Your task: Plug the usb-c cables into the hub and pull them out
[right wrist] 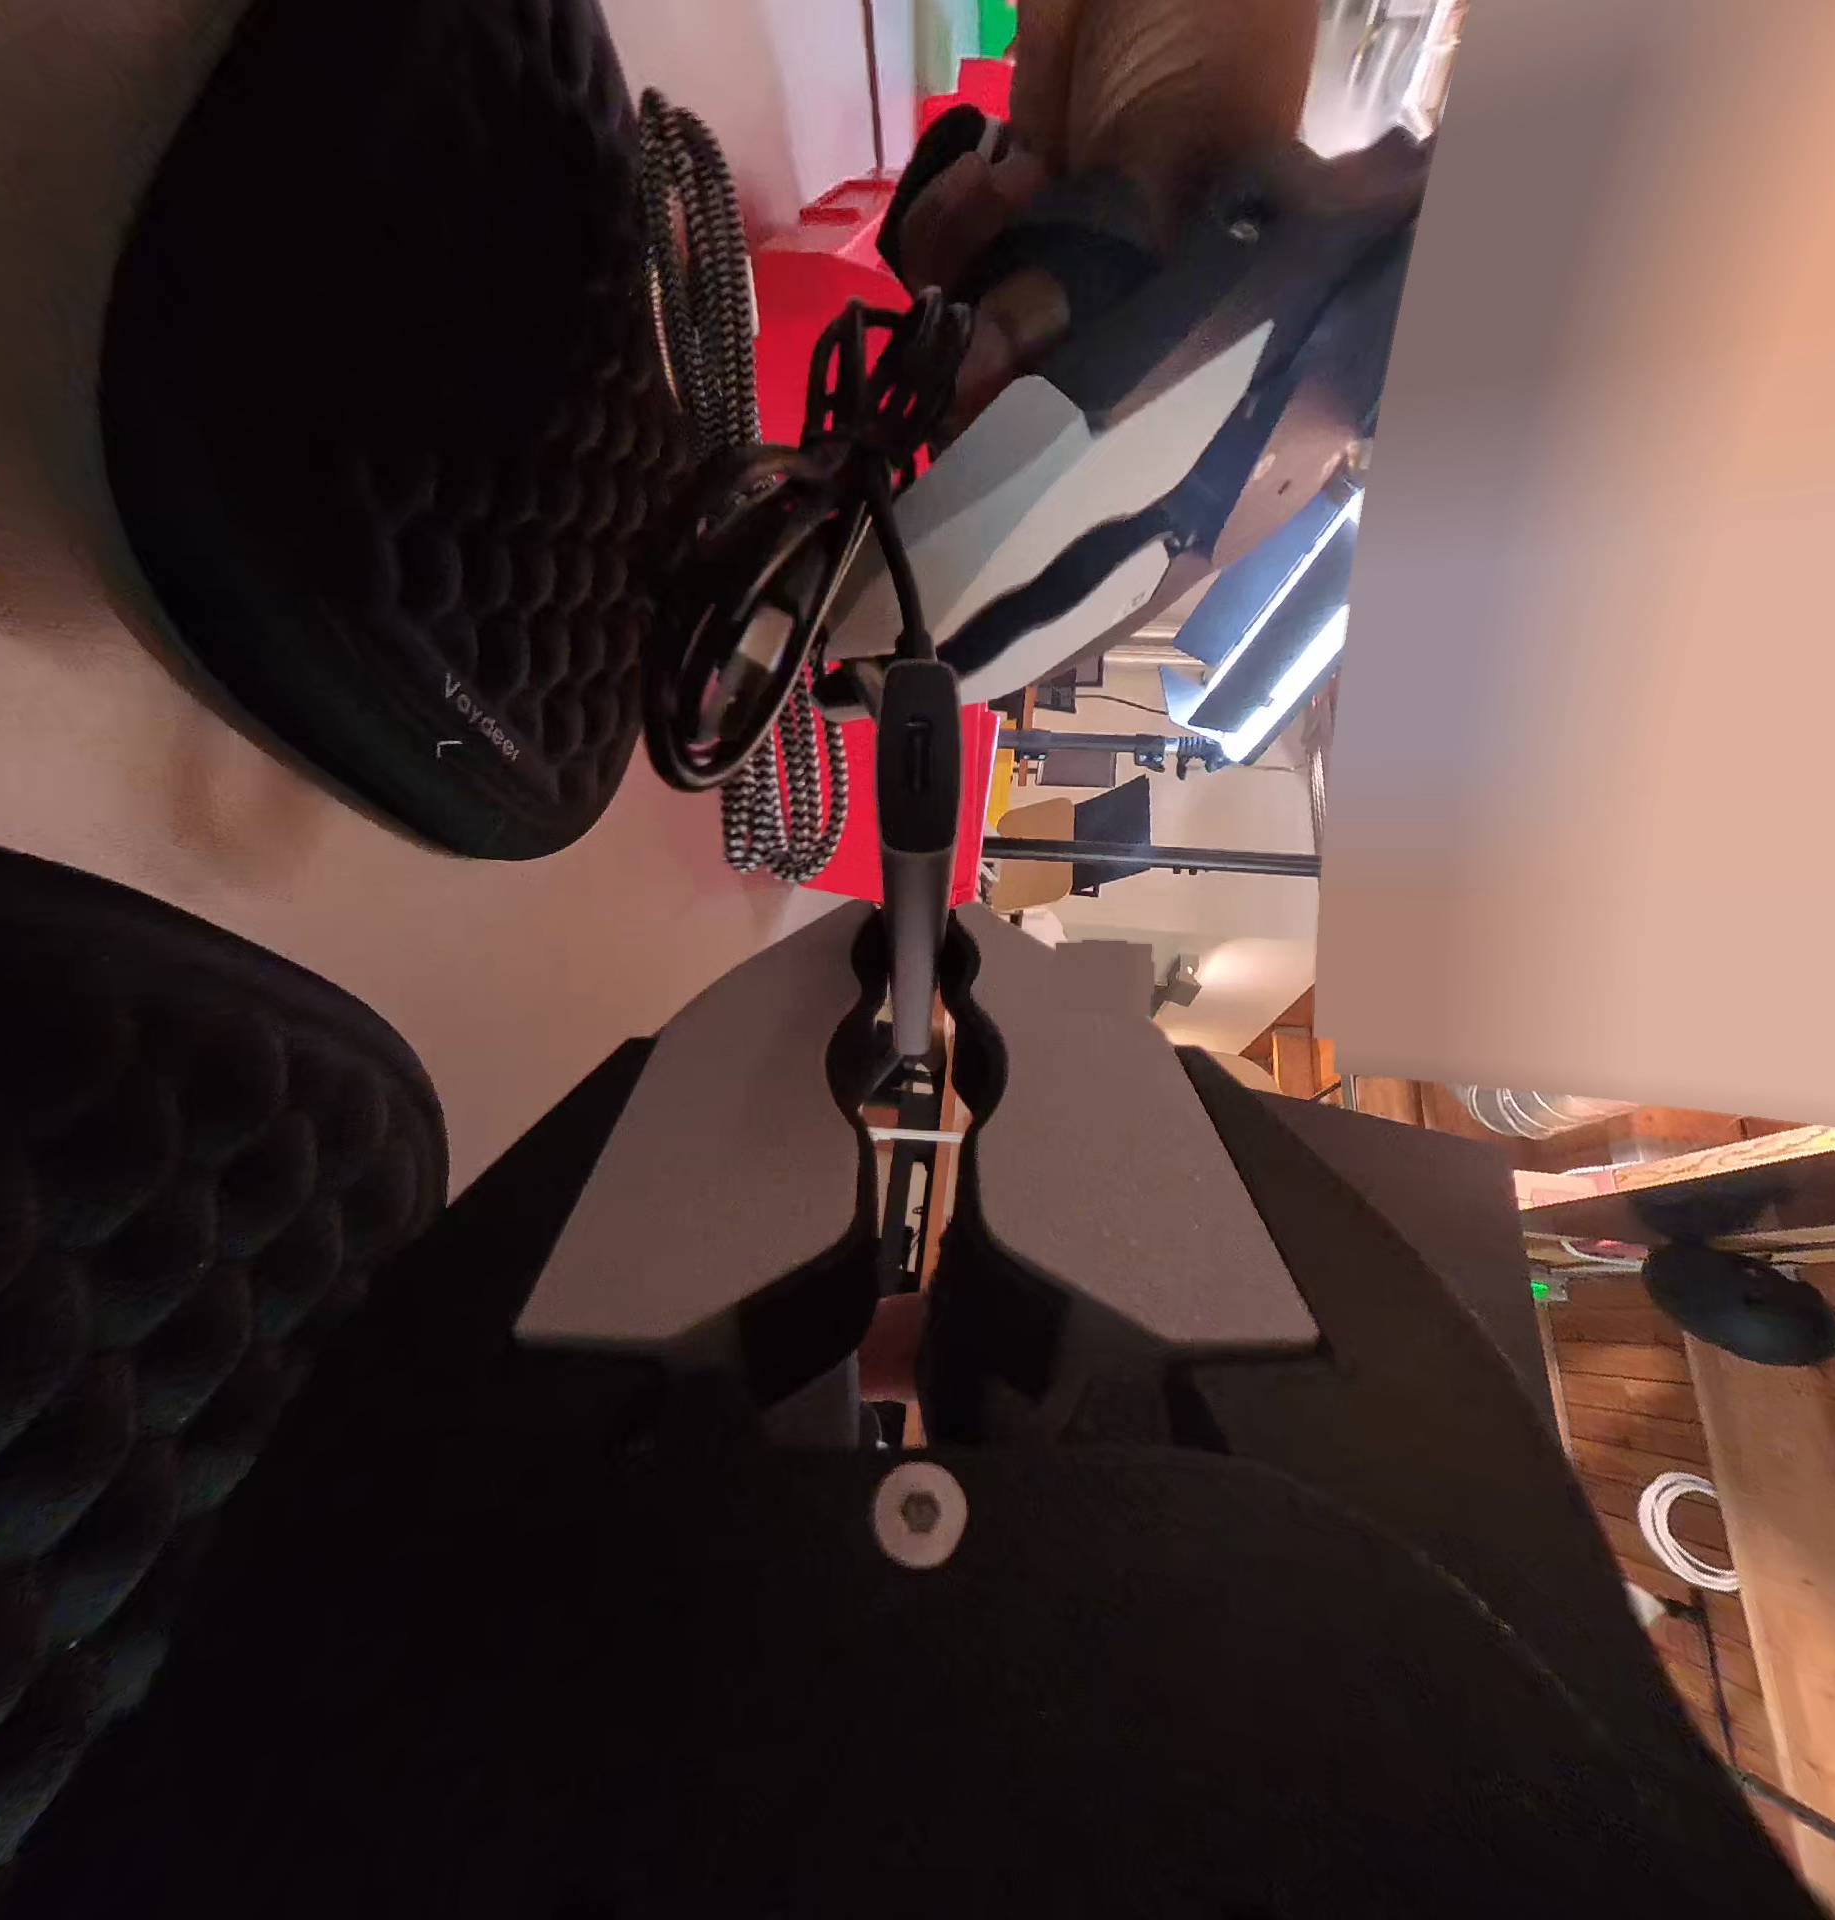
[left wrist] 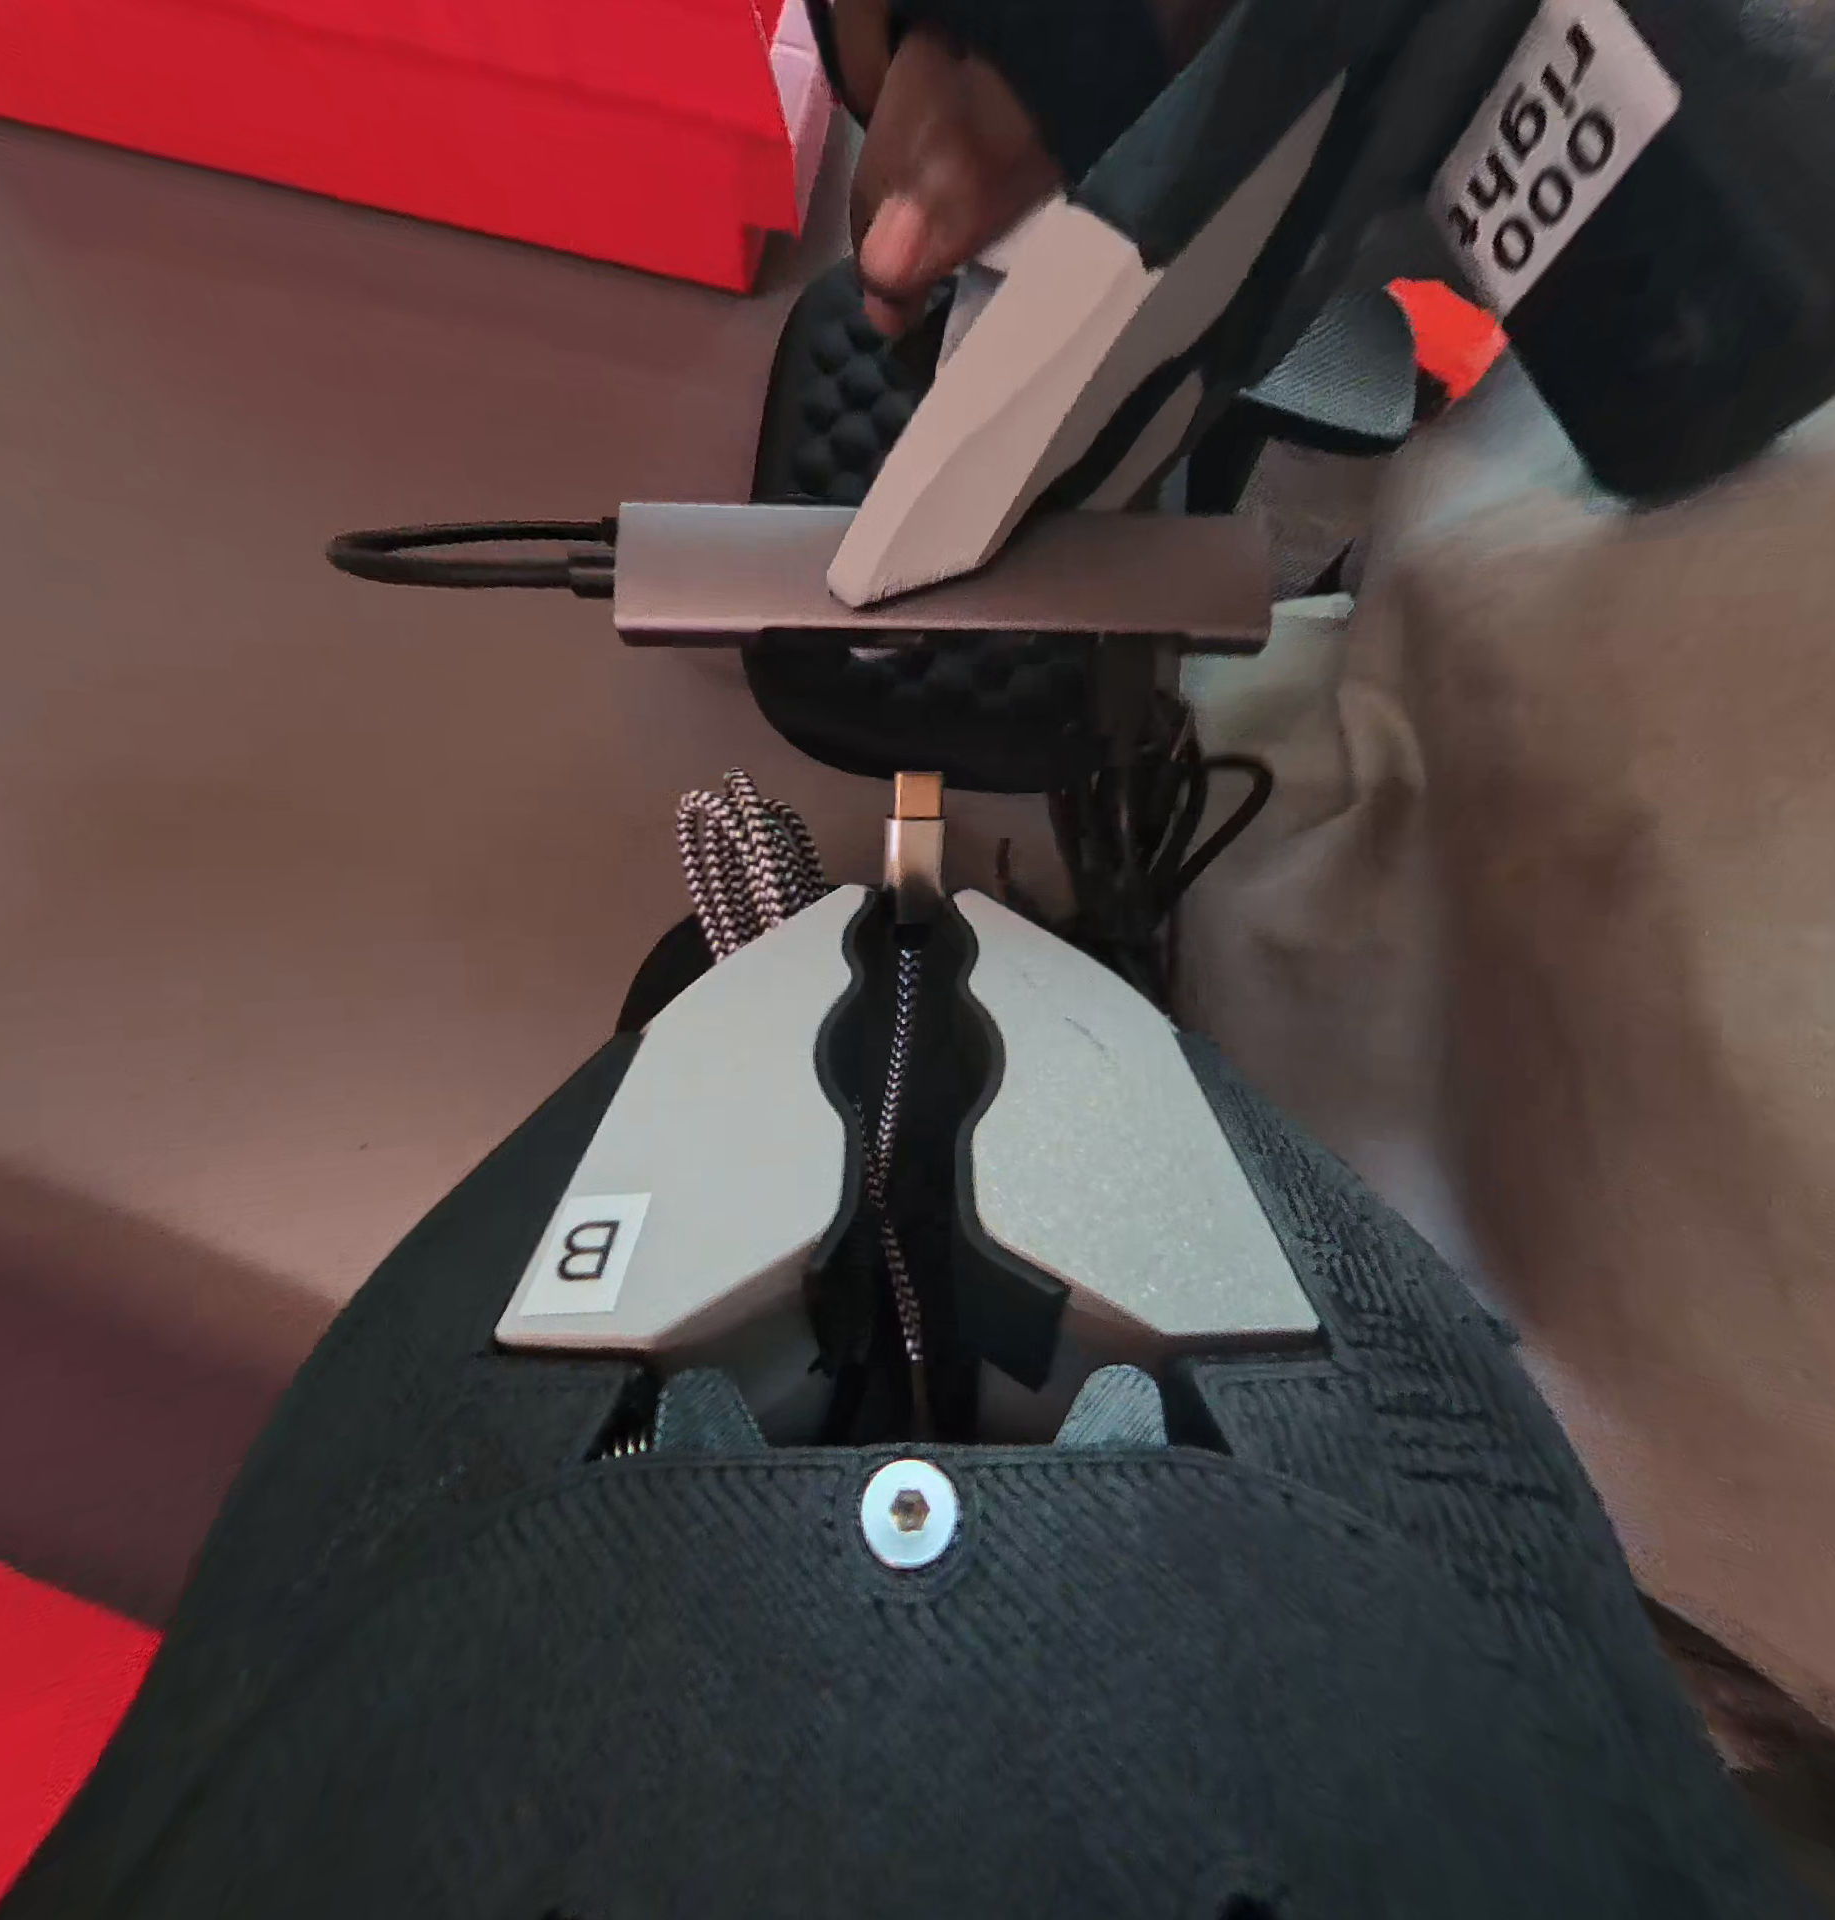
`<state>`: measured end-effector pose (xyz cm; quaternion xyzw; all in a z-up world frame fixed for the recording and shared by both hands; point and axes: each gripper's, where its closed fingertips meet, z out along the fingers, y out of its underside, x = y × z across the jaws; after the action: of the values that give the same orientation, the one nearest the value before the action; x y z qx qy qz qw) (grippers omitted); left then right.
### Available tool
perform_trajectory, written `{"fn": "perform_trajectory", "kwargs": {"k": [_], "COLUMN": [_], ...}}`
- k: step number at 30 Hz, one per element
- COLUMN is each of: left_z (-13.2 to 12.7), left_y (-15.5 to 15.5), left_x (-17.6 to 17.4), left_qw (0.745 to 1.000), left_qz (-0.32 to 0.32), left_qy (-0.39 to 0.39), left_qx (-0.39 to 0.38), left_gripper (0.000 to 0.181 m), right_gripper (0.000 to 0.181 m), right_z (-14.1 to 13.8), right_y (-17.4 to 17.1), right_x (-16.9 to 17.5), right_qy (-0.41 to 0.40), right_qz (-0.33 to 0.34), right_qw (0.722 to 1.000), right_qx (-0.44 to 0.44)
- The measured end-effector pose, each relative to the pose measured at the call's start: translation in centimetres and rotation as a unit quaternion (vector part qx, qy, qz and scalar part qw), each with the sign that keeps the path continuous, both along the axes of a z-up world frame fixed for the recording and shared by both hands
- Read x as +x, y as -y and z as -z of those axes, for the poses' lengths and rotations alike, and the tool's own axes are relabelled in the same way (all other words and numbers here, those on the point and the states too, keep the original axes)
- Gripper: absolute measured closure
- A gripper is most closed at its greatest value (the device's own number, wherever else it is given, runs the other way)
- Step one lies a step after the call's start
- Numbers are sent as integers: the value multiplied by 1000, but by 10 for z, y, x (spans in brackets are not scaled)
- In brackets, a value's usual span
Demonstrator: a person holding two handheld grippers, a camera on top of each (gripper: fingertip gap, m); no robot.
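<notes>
In the left wrist view my left gripper (left wrist: pixel 908 906) is shut on the metal plug (left wrist: pixel 913 831) of a braided usb-c cable (left wrist: pixel 897 1122). The cable runs back between the jaws. The plug points at the near edge of the grey hub (left wrist: pixel 705 577), a short gap away and not touching. The right gripper comes in from the upper right, and one finger (left wrist: pixel 954 447) lies across the hub's top. In the right wrist view my right gripper (right wrist: pixel 913 925) is shut on the hub (right wrist: pixel 913 831), seen end-on. The left gripper's fingers (right wrist: pixel 1038 488) show beyond it.
A black textured case (left wrist: pixel 851 405) lies under and behind the hub. The hub's own black cable (left wrist: pixel 445 561) loops left. A braided coil (left wrist: pixel 741 862) and a black cable bundle (left wrist: pixel 1131 831) lie near the case. Red boxes (left wrist: pixel 373 114) stand far left and white cloth (left wrist: pixel 1515 779) lies right. Across from one pair of fingers to the other is roughly 5 cm.
</notes>
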<state>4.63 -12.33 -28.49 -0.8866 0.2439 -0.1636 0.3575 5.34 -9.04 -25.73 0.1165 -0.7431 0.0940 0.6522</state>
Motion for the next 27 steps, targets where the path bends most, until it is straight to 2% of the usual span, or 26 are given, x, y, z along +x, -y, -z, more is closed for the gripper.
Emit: {"fn": "perform_trajectory", "kwargs": {"k": [8,15,21,27], "left_z": [9,11,7,10], "left_y": [-3,-7,-11,-11], "left_x": [3,0,-2,-2], "left_qw": [997,994,993,991], "left_qz": [12,25,34,47], "left_qy": [15,13,16,-14], "left_qx": [-74,-107,-115,-124], "left_gripper": [173,174,174,173], "right_gripper": [173,173,173,173], "right_z": [11,14,12,13], "right_y": [8,8,5,6], "right_x": [-5,-8,-9,-8], "right_qy": [16,18,11,20], "right_qz": [-19,-23,-23,-34], "right_qw": [998,996,995,995], "right_qx": [59,86,100,94]}}
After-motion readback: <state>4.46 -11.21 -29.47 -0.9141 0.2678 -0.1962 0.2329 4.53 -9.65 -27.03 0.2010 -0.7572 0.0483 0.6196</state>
